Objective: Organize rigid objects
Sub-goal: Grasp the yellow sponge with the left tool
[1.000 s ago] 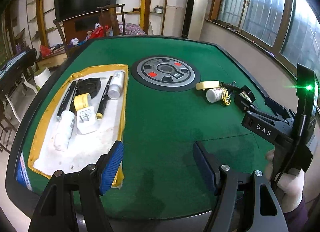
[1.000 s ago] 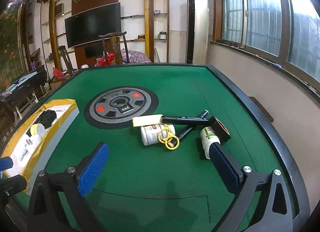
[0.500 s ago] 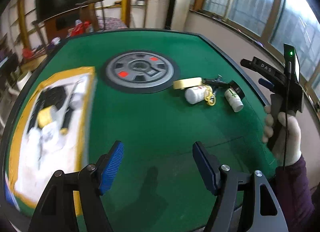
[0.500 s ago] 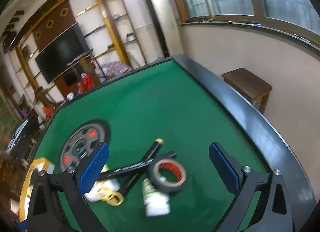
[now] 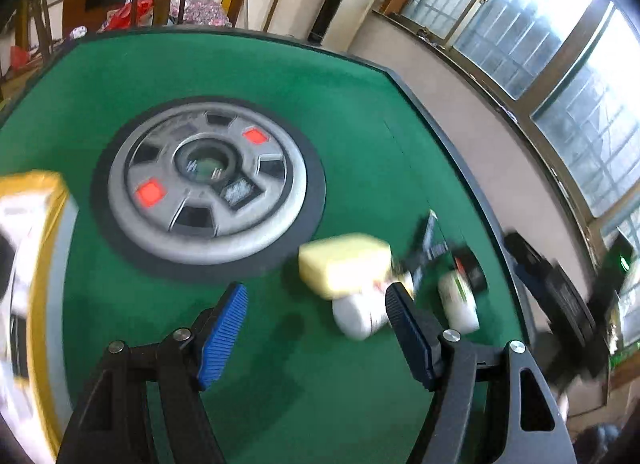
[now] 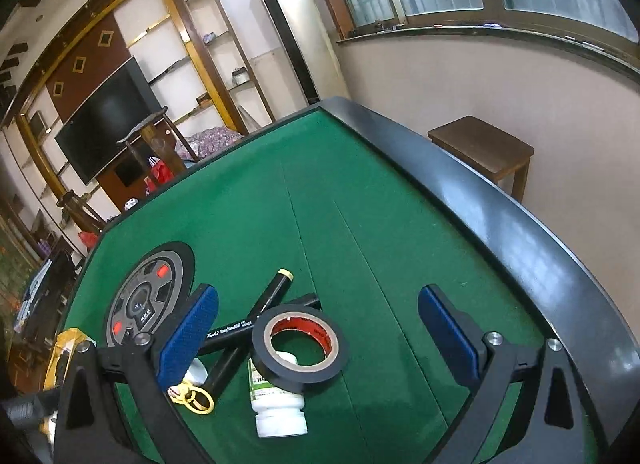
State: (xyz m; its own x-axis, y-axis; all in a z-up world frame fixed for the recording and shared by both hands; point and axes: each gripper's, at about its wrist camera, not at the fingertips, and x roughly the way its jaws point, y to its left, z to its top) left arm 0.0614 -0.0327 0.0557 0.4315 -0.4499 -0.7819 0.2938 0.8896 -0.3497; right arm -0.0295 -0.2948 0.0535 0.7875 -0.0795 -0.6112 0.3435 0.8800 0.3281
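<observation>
Both grippers hang spread over the green surface (image 6: 360, 224) with nothing between their blue pads. In the right wrist view, the right gripper (image 6: 318, 328) frames a roll of black tape (image 6: 300, 348) at lower centre, leaning on a white pill bottle (image 6: 276, 400) and touching two crossed black markers (image 6: 256, 320); yellow rings (image 6: 196, 398) lie lower left. The left gripper (image 5: 316, 324) hovers beside a blurred yellow block (image 5: 344, 266) atop a white bottle (image 5: 356, 316), below the round grey hub (image 5: 208, 180).
</observation>
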